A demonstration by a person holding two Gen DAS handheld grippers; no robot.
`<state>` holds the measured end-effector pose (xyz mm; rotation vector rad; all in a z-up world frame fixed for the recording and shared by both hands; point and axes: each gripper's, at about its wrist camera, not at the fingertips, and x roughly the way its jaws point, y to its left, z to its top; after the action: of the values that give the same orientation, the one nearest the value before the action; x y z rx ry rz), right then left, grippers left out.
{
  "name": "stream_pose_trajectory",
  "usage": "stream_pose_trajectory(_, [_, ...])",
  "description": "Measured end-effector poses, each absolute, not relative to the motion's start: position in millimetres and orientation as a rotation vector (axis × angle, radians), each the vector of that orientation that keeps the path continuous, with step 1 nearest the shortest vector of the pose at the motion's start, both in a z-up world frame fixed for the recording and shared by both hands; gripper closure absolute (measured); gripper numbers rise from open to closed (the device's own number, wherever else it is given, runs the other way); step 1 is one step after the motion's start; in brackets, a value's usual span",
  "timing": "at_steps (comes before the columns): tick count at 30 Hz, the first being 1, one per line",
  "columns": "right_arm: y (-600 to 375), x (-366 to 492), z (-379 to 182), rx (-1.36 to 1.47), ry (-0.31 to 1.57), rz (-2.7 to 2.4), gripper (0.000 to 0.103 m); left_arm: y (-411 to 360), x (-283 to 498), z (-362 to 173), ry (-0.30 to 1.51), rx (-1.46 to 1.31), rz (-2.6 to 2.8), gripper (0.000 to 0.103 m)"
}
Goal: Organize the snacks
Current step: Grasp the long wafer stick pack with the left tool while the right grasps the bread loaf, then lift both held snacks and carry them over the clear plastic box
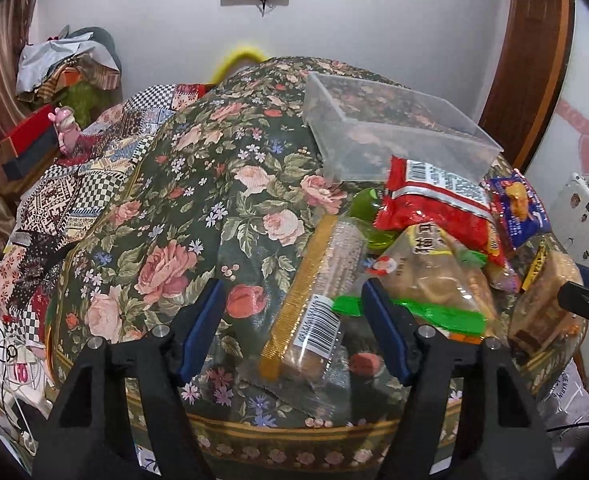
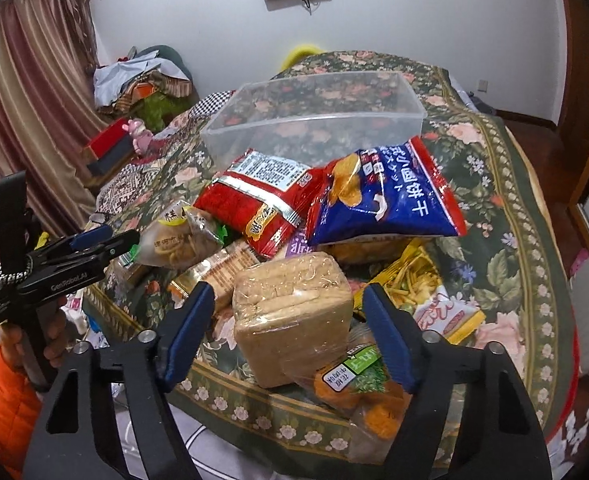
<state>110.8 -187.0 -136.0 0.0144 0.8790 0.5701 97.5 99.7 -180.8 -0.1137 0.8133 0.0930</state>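
A pile of snack packs lies on the floral cloth (image 1: pixel 198 216). A clear plastic box (image 1: pixel 390 128) stands behind it, also in the right wrist view (image 2: pixel 314 120). My left gripper (image 1: pixel 294 312) is open over a long biscuit sleeve (image 1: pixel 318 304), beside a clear bag of cakes (image 1: pixel 430 272). A red pack (image 1: pixel 438 204) and a blue pack (image 1: pixel 518 208) lie further back. My right gripper (image 2: pixel 290 320) is open around a wrapped stack of brown wafers (image 2: pixel 294 312). The red pack (image 2: pixel 254 204) and the blue pack (image 2: pixel 390 196) lie beyond it.
A yellow snack bag (image 2: pixel 426 292) and an orange-snack bag (image 2: pixel 358 396) lie near my right gripper. The left gripper shows at the left of the right wrist view (image 2: pixel 94 248). Patchwork bedding (image 1: pixel 78 184) and clutter lie left. The cloth's front edge (image 1: pixel 294 436) is close.
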Motion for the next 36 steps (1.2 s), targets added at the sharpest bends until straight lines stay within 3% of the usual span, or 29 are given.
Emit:
stream_pose_trajectory(4, [-182.8,114.7,-141.3,0.010,0.902,0.581,0.045,103.1,104.8,-187.2,0.827,-0.122,0.089,0.033])
stream_pose_trajectory(10, [-179.0,117.1,-142.7,0.011,0.896,0.579,0.050,104.8,118.4,-198.8,0.851,-0.148,0.058,0.038])
stream_pose_trajectory(12, [-178.2,118.1,-142.1,0.008,0.893,0.577,0.050,101.5,122.2,-201.6,0.855,-0.147,0.043,0.041])
stream_pose_trajectory(16, [-177.9,118.9,-141.5,0.014,0.888,0.573,0.051,95.7,129.7,-208.6,0.876,-0.156,-0.004,0.058])
stream_pose_trajectory(25, [-180.1,119.7,-134.6,0.036,0.870,0.574,0.051,99.5,121.2,-200.0,0.858,-0.163,0.010,0.066])
stream_pose_trajectory(36, [-182.2,117.8,-104.6,0.054,0.779,0.586,0.051,106.9,106.6,-168.3,0.795,-0.173,0.044,0.067])
